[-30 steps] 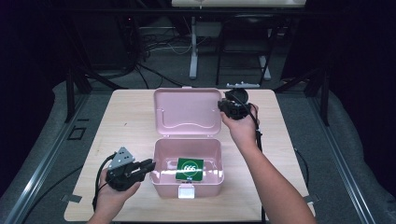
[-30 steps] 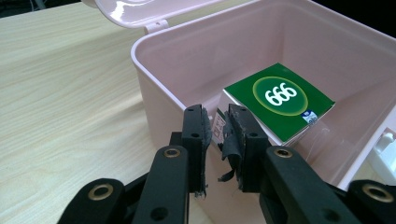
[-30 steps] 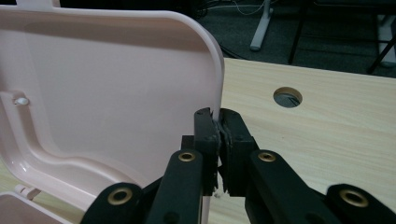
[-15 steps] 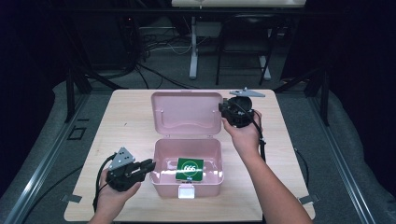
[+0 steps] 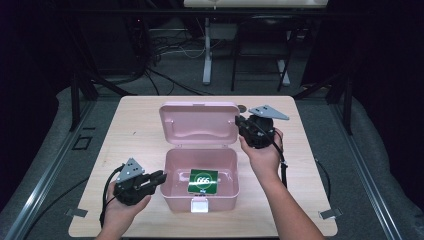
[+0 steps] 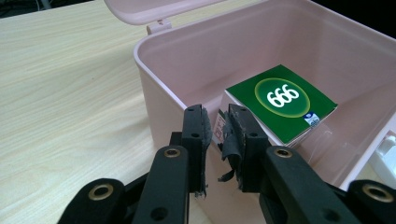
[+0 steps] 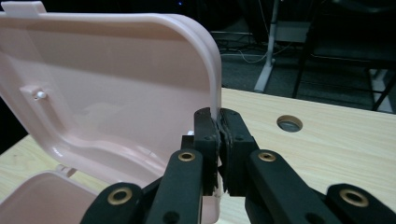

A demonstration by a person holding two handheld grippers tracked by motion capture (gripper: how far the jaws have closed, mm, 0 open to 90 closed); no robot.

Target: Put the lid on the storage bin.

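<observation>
Lid edge apparently pinched inside right gripper.

The box sits at the middle of the table, its lid raised behind it. A packet lies inside on the box floor. The left gripper is at the box's left wall, the right gripper at the lid's right edge.

Left gripper's fingers straddle — perhaps pinching — the pink box's wall, green packet inside.
</observation>
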